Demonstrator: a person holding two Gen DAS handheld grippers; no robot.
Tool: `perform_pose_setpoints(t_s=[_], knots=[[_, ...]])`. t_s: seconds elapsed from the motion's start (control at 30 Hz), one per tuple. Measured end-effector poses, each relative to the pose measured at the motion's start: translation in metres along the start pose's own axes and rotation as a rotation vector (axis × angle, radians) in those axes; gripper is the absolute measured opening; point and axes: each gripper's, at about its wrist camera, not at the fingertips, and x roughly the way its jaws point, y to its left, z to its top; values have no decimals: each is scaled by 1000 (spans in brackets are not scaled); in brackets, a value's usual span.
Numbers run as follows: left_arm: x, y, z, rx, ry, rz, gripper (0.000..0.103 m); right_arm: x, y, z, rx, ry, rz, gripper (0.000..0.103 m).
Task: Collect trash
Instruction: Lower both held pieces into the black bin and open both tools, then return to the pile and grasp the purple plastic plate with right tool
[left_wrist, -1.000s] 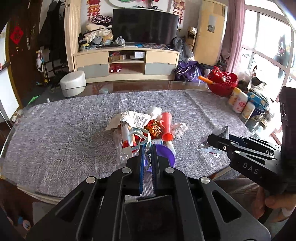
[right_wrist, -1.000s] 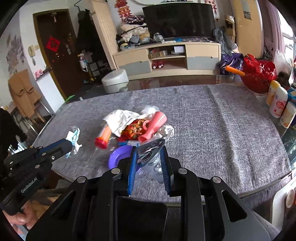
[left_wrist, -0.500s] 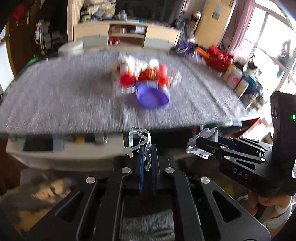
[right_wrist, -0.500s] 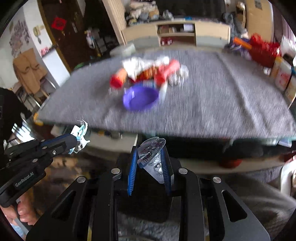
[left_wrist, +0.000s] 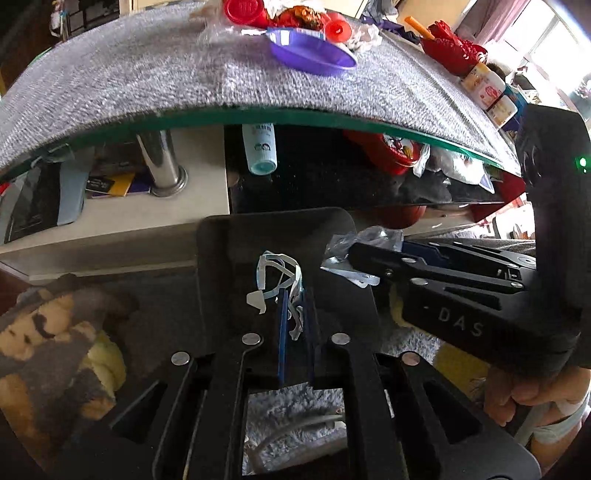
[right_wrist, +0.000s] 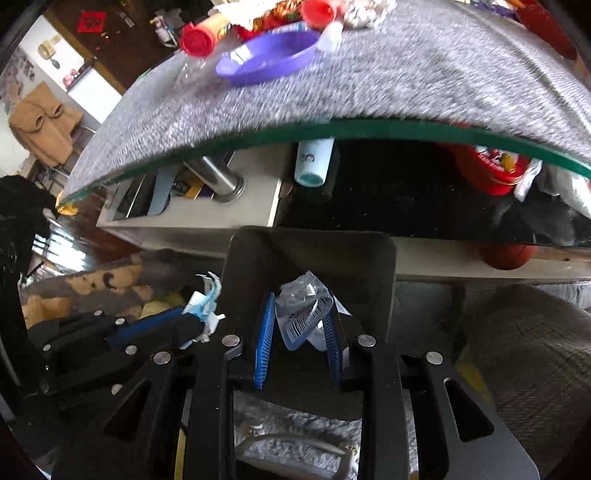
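Left gripper (left_wrist: 295, 317) pinches torn label strips (left_wrist: 277, 273), right gripper (right_wrist: 301, 325) clamps crumpled clear wrapper (right_wrist: 303, 302); both over black bin (right_wrist: 314, 251). Centre over bin, then release.

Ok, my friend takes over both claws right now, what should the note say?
Left claw: shut on a torn white and blue wrapper.
Right claw: shut on a crumpled clear wrapper.
Both claws point down over the black bin on the floor by the table edge.
Done: two bits of trash picked up and brought to the bin.
Left: let both bits drop in. Then go back to the grey cloth for the rest: purple dish, red caps, snack bag and crumpled paper.
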Motion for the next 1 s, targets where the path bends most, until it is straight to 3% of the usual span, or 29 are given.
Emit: perform_pose_setpoints(t_s=[0.07, 0.13, 0.23, 0.37, 0.47, 0.53, 0.63, 0.9, 1.0], knots=[[2, 0, 0, 3, 7, 5, 11, 3, 0, 2, 5, 5, 5, 28], [3, 0, 0, 4, 9, 17, 24, 1, -2, 4, 16, 3, 0, 31], [3, 3, 0, 7, 6, 39, 32, -3, -8, 7, 45, -10, -1, 52], [-2, 7, 3, -2, -8, 47, 40, -13, -15, 11, 64, -40, -17, 53], [-11, 10, 6, 0, -30, 65, 59, -26, -16, 15, 59, -83, -55, 70], [-24, 12, 10, 2, -64, 81, 78, -38, -15, 20, 49, -130, -94, 85], [-45, 14, 18, 4, -120, 111, 94, -57, -13, 28, 28, -200, -134, 95], [-94, 31, 44, -31, -240, 193, 95, -84, -13, 54, 2, -306, -159, 95], [-105, 39, 55, -50, -273, 242, 95, -82, -9, 60, -16, -318, -125, 95]])
